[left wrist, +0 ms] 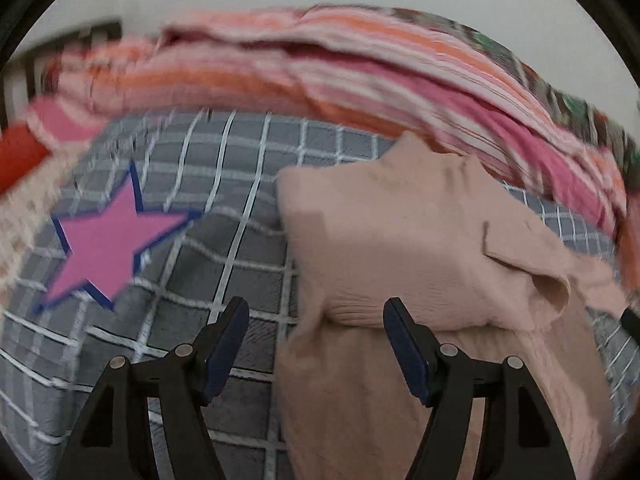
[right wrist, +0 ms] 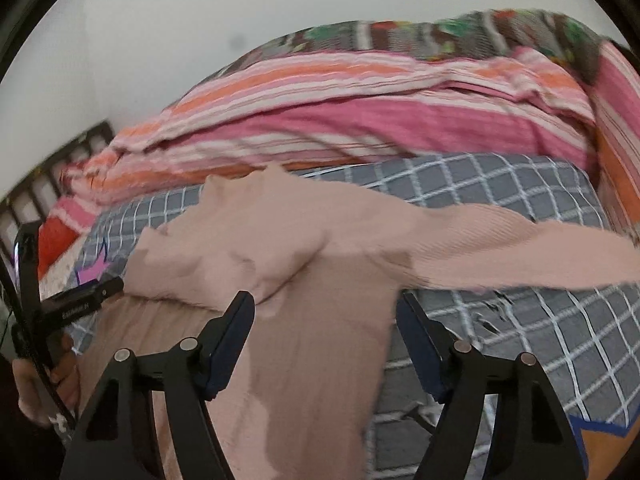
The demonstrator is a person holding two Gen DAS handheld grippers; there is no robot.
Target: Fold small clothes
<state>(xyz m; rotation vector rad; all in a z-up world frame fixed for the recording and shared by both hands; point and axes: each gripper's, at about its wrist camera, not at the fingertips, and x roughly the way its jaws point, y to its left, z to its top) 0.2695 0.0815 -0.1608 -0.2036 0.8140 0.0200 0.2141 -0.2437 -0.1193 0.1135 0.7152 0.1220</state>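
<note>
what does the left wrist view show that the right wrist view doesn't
Only the left wrist view shows the pink star in full. Only the right wrist view shows the long sleeve stretched out rightward and a hand holding the other gripper. Both share the peach top, the grey checked sheet and the striped blanket.
</note>
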